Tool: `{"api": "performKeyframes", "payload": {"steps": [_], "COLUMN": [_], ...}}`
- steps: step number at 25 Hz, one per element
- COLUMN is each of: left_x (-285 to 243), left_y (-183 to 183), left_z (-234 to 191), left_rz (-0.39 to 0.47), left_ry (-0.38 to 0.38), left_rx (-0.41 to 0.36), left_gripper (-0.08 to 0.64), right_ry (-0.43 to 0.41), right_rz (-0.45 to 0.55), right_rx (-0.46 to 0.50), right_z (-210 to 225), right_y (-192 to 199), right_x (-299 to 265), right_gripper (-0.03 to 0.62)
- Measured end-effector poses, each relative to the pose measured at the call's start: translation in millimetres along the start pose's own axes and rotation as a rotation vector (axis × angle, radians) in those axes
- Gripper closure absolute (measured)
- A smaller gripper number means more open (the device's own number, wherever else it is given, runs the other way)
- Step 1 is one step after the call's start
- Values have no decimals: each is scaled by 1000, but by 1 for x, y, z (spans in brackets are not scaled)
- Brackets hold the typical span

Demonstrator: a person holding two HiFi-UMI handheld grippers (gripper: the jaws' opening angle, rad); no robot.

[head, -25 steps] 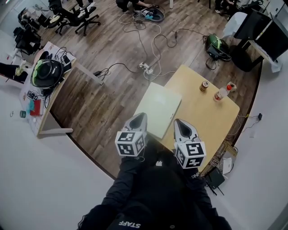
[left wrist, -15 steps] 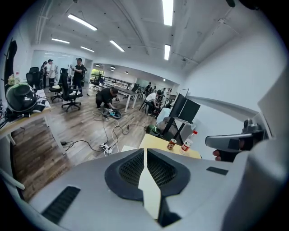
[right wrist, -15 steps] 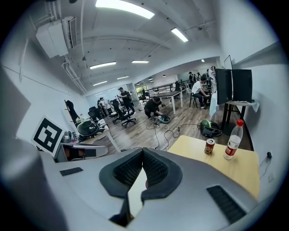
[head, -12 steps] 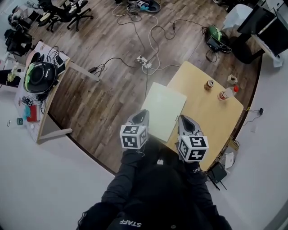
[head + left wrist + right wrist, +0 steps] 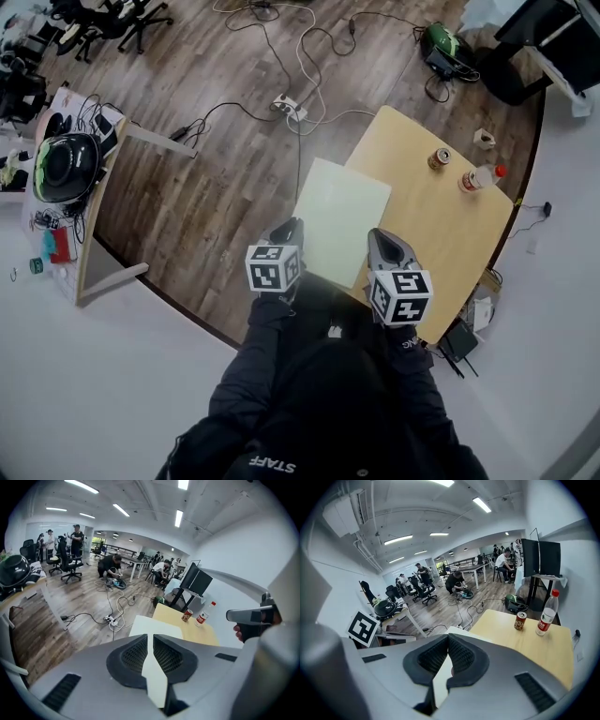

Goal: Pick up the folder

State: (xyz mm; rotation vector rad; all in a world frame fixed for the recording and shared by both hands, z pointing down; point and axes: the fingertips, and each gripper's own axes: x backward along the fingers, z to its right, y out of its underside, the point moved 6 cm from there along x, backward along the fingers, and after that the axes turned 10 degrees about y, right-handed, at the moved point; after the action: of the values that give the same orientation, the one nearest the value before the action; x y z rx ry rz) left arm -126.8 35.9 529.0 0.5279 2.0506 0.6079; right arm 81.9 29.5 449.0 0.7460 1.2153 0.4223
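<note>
We bring the clenched, empty left gripper (image 5: 289, 228) and right gripper (image 5: 380, 237) toward the pale flat rectangular folder (image 5: 342, 220). Open the jaws first, then pinch its near edge off the light wooden table (image 5: 441, 230).

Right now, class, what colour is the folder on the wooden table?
The folder is a plain pale green, almost white; the head view shows it best.

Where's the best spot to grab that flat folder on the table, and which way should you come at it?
Take the folder by its near left corner, which seems to hang past the table. It lies flat and thin, so only there could one jaw slip under. Come low from the person's side; the left gripper and right gripper, both shut, must open first.
</note>
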Motion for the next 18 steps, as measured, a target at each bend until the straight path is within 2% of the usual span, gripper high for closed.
{"api": "performKeyframes", "payload": {"steps": [16,18], "left_x": [-65,-73], "left_y": [16,17], "left_z": [-64,-72], "left_rz": [-139,-164], "left_ry": [25,41], "left_rx": [9,12], "left_gripper": [511,474], "right_ry": [10,12], "right_rz": [-125,-136], "right_rx": [2,-1], "right_z": [2,1], "right_y": [27,28], "right_x": [-70,-76], "right_gripper": [569,569]}}
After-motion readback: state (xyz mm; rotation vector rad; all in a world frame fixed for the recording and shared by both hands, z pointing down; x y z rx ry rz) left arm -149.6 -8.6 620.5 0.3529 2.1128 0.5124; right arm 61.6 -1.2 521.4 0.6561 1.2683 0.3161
